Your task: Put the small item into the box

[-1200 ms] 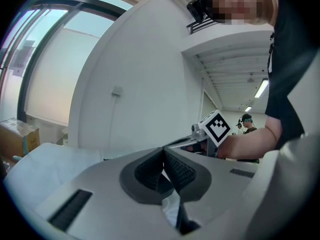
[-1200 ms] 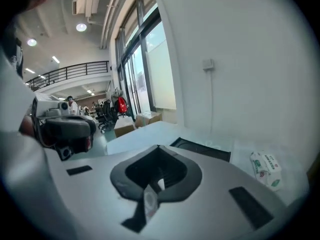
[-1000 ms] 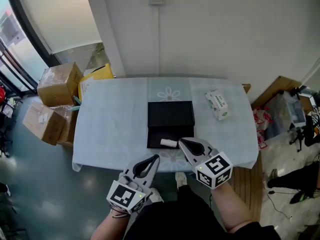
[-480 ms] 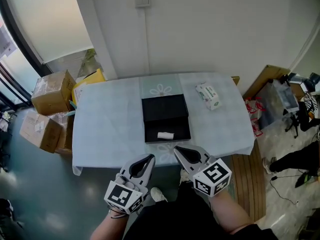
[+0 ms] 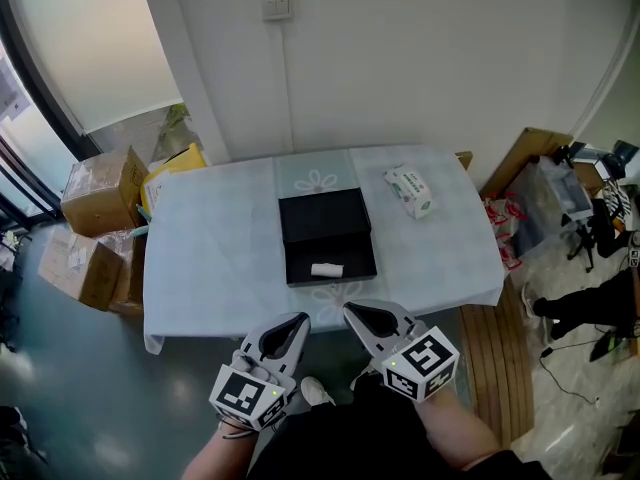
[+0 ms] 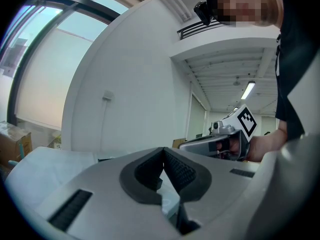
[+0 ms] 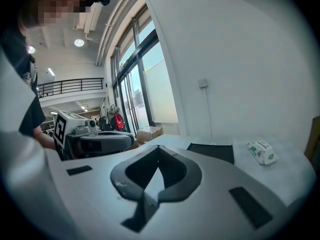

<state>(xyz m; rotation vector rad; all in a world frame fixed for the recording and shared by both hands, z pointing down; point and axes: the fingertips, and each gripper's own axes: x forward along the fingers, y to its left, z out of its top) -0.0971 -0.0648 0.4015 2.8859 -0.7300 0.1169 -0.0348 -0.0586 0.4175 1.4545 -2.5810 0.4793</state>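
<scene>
Two handheld grippers hung low at the near edge of a head-camera view that looked steeply down onto a room with a plain white wall (image 5: 420, 58) at the far side. A table (image 5: 210, 238) draped in a pale cloth stood against that wall and filled the middle of the view. Stacked cardboard boxes (image 5: 97, 181) sat on the floor to its left, well clear of the work. At the centre of the table lay a black box (image 5: 300, 258), opened with its lid folded flat toward the wall, probably so the near tray could be reached from the person's side. The left gripper (image 5: 297, 319) and the right gripper (image 5: 352, 311) were held side by side, short of the table's near edge and close to the person's body, both pointing toward the box. Each gripper's own camera showed its two dark ribbed pads pressed tip to tip with nothing between them, so both tools were clenched and empty. That idle, low hold suggested there was nothing left to carry. A white and green tissue pack (image 5: 408, 190) rested toward the far right corner of the table, well apart from the box and apparently no part of the job. The small item (image 5: 327, 269), a short white piece, lay inside the near tray of the box, so the placing looked done.
</scene>
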